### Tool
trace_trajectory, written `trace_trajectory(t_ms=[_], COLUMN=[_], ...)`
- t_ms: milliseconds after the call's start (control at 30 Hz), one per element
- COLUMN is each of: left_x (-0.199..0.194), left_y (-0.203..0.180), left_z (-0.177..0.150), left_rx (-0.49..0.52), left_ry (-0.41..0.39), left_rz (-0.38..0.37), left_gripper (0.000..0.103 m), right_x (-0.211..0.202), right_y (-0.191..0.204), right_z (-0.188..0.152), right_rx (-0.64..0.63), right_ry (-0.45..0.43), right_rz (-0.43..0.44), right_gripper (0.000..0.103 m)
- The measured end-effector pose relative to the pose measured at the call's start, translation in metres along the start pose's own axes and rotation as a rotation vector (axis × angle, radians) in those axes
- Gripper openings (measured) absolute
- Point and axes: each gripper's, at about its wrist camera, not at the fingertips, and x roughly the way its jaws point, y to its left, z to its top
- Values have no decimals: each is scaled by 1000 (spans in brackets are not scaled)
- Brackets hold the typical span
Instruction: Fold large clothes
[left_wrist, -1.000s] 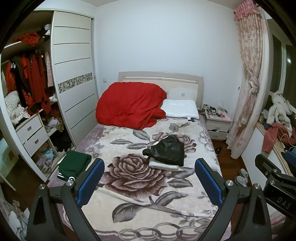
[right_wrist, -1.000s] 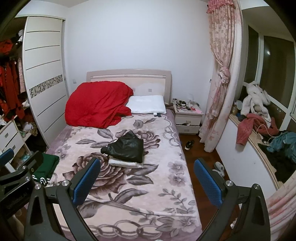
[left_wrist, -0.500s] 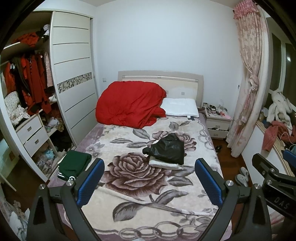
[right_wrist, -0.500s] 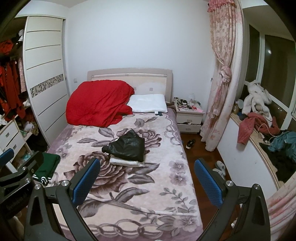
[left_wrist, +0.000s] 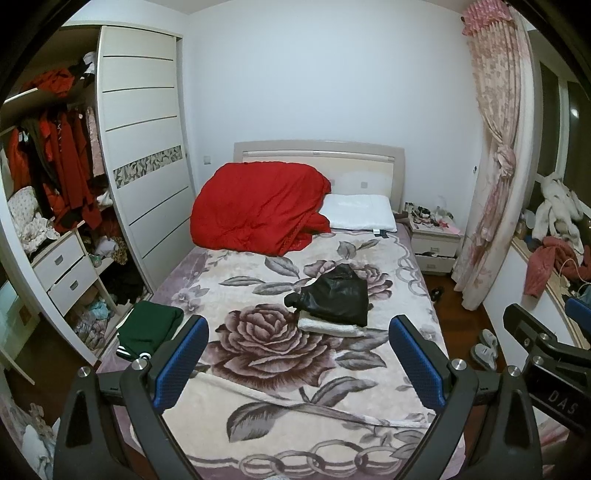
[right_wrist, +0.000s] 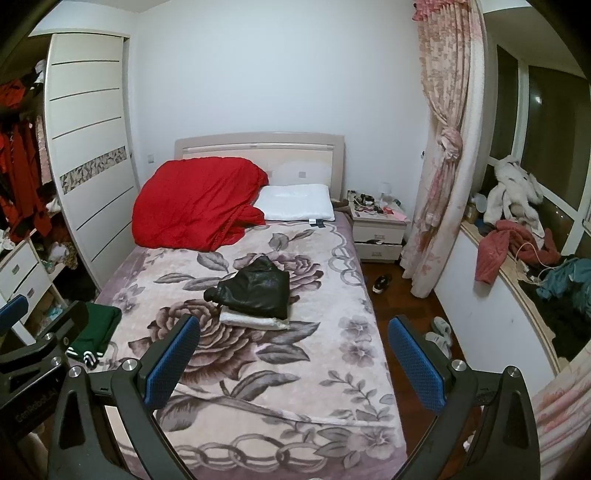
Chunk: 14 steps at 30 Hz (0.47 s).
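Tongs wide apart and empty, both left tongs (left_wrist: 297, 356) and right tongs (right_wrist: 293, 356), we hover above the foot of the bed (left_wrist: 280, 398). A folded black garment (left_wrist: 334, 299) lies mid-bed on a white garment (left_wrist: 325, 326); a green garment (left_wrist: 149, 326) sits at the bed's left edge.

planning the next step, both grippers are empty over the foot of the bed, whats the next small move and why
Probably reach the left gripper toward the green garment at the bed's left edge: both grippers hang open, and the black garment already sits folded.
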Motion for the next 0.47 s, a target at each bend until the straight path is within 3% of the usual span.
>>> trace_trajectory(t_ms=[467], left_x=[-2], left_y=[12], left_z=[2], left_rx=[-4], left_ry=[-7], left_rz=[3], left_gripper=[100], right_x=[-2], right_y=[-1], right_z=[-7], right_rx=[6], right_ry=[6], right_rz=[-1], right_gripper=[103])
